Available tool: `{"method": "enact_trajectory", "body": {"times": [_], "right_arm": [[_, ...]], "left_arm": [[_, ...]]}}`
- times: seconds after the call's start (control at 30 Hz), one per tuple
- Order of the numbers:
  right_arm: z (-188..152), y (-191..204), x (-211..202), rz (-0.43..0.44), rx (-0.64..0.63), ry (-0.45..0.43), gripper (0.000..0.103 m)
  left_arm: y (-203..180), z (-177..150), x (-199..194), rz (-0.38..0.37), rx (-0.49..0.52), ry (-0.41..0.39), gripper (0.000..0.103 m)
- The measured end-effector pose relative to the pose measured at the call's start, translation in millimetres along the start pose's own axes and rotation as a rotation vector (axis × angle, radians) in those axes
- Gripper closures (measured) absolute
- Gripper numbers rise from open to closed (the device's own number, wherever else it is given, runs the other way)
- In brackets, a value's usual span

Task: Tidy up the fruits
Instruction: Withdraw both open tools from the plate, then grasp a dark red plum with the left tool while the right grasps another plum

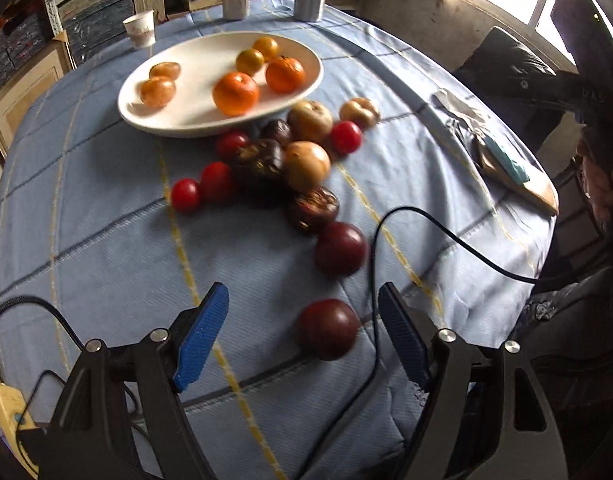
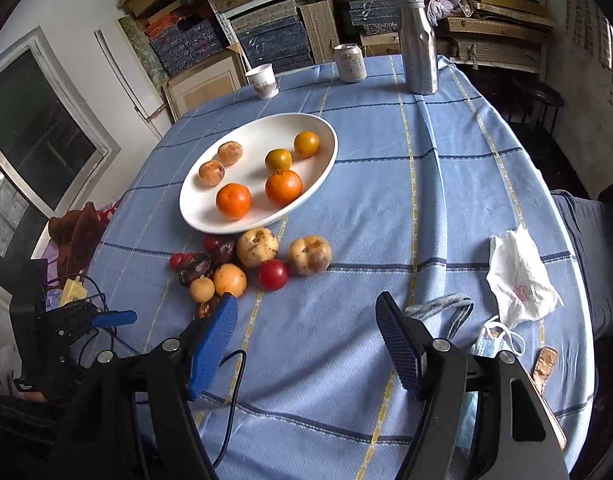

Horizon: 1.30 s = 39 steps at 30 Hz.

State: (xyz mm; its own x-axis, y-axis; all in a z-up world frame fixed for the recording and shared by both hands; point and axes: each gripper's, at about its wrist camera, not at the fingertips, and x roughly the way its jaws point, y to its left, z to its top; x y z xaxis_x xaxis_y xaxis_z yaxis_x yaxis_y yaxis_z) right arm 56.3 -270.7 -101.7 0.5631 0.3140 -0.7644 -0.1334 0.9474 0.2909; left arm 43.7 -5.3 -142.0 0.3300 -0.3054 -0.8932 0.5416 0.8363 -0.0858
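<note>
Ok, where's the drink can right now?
In the right wrist view the drink can stands upright at the table's far edge, between the paper cup on its left and the metal bottle on its right.

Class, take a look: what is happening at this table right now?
A person is sorting fruit with two handheld grippers. Six pieces, including two oranges, already lie in the white plate; a mixed pile of fruit sits on the blue tablecloth beside it. The left gripper and right gripper are both open and empty.
</note>
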Motion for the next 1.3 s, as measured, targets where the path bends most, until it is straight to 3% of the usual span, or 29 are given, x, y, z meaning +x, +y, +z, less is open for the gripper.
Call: {"method": "enact_trajectory", "body": {"times": [0.2,0.5,0.73,0.9,0.97,1.1,1.3], "right_arm": [[-3,-6,-1,-0.002,0.008,0.014,0.030],[-3,-5,1,0.000,-0.012,0.026,0.030],[-2,-2,4,0.002,-0.027,0.041,0.030],[-2,1,7,0.009,-0.032,0.050,0.030],[-1,4,9,0.020,-0.040,0.050,0.030],[-1,22,17,0.050,-0.101,0.057,0.030],[-17,76,50,0.119,-0.308,0.158,0.030]], "left_arm": [[-2,-7,15,-0.004,-0.014,0.039,0.028],[2,-15,30,-0.076,-0.047,0.057,0.029],[9,-15,35,-0.106,-0.080,0.065,0.044],[9,-17,35,-0.078,-0.068,0.067,0.053],[11,-18,33,-0.098,-0.081,0.062,0.064],[10,-23,23,-0.033,-0.059,0.053,0.064],[47,-37,-7,0.058,-0.172,0.013,0.064]]}}
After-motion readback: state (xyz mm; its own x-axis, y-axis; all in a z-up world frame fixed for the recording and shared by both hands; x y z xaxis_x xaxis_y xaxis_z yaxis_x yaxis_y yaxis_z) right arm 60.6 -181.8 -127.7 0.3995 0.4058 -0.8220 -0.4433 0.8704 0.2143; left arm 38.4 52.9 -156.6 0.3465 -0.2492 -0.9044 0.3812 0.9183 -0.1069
